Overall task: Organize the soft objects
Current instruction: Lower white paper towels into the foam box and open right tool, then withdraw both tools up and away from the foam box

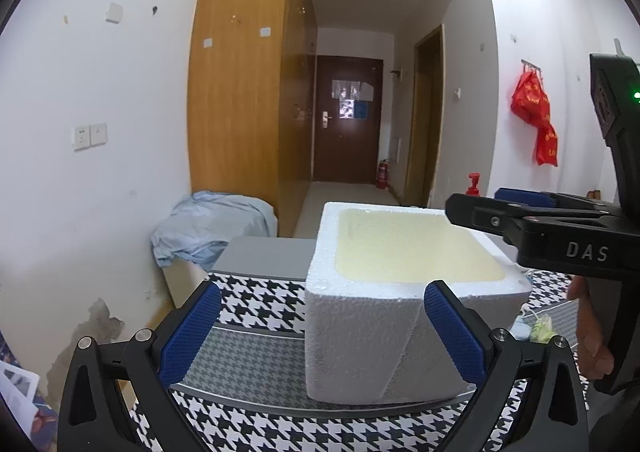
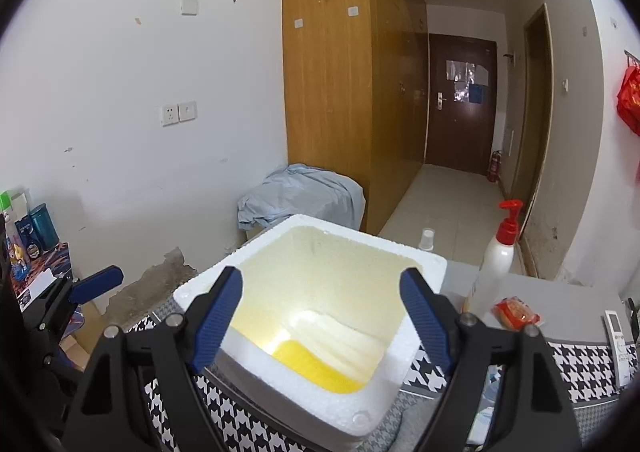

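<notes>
A white foam box (image 1: 372, 316) stands on a houndstooth-patterned cloth (image 1: 256, 300). In the right wrist view the box (image 2: 416, 268) is open, with a yellow soft item (image 2: 312, 364) lying flat on its bottom. My left gripper (image 1: 320, 328) is open and empty, low in front of the box's left side. My right gripper (image 2: 322, 316) is open and empty, held above the box opening. The right gripper also shows in the left wrist view (image 1: 532, 220), over the box's far right corner. A small pale green and blue soft item (image 1: 536, 326) lies on the cloth right of the box.
A white pump bottle with a red top (image 2: 496, 260), a red snack packet (image 2: 516, 314) and a white remote (image 2: 618, 348) sit right of the box. A blue-grey cloth heap (image 1: 212, 228) lies by the wooden wardrobe (image 1: 240, 92). Cans (image 2: 38, 228) stand at far left.
</notes>
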Demonstrator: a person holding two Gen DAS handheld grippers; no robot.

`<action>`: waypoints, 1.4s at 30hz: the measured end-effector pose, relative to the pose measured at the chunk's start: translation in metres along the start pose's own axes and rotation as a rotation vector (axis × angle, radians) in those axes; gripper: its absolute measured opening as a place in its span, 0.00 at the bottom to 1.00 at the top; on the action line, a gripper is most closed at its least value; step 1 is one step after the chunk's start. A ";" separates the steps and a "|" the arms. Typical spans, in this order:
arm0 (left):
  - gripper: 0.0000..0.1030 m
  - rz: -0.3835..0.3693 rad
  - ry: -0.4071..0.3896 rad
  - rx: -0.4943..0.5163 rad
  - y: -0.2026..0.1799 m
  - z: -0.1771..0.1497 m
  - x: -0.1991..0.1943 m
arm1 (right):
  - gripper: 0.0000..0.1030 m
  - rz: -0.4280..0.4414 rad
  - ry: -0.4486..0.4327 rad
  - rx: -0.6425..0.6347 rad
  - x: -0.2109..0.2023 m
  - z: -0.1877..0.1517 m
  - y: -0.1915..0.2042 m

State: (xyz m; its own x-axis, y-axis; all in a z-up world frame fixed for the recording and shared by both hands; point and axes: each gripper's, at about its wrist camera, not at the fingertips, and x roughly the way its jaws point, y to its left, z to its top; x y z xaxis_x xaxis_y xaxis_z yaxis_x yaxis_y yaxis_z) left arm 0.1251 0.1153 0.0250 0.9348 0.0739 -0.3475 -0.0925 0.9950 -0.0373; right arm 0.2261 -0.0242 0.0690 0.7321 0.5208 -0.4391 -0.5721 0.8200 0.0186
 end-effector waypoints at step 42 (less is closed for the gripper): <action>0.99 -0.027 -0.008 0.031 -0.052 -0.008 -0.007 | 0.94 -0.064 -0.156 0.021 -0.088 -0.041 -0.033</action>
State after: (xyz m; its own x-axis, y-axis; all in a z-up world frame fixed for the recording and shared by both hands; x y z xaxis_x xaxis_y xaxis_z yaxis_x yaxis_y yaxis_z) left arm 0.1202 0.0629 0.0222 0.9395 0.0473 -0.3393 -0.0566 0.9982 -0.0177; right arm 0.1659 -0.1069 0.0706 0.8160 0.4969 -0.2954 -0.5162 0.8563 0.0145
